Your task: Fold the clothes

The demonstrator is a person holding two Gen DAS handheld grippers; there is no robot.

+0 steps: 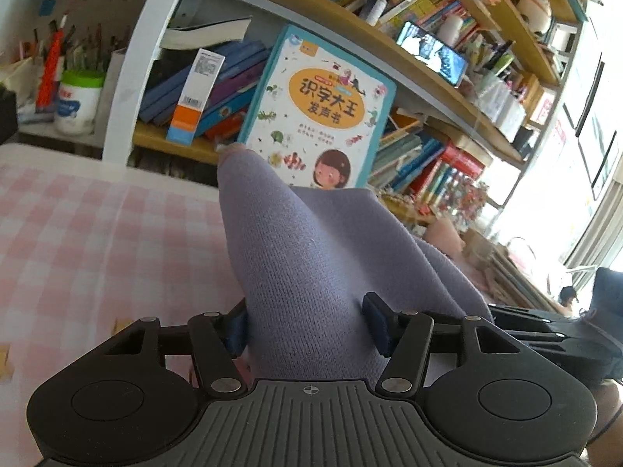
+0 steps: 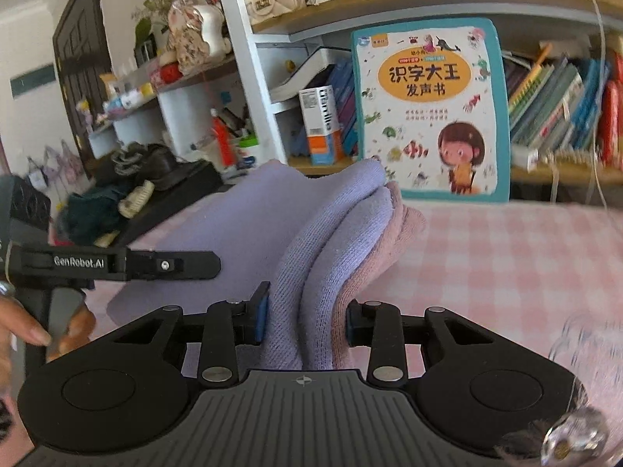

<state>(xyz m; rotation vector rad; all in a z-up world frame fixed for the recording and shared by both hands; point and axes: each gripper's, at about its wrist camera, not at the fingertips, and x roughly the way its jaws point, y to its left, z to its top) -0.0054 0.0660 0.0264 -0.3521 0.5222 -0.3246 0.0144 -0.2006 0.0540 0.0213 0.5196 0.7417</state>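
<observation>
You are gripping the lilac knitted garment [image 1: 311, 257] with both: left gripper [image 1: 309, 325] and right gripper [image 2: 307, 321] clamped on its bunched folds, lifting it above the pink checked tablecloth [image 2: 506, 257] to fold.

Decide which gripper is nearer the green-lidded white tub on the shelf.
Left. The left gripper, clamped on the lilac knit garment, has the green-lidded white tub ahead-left; the right gripper holds the same garment on the far side from it.
</observation>
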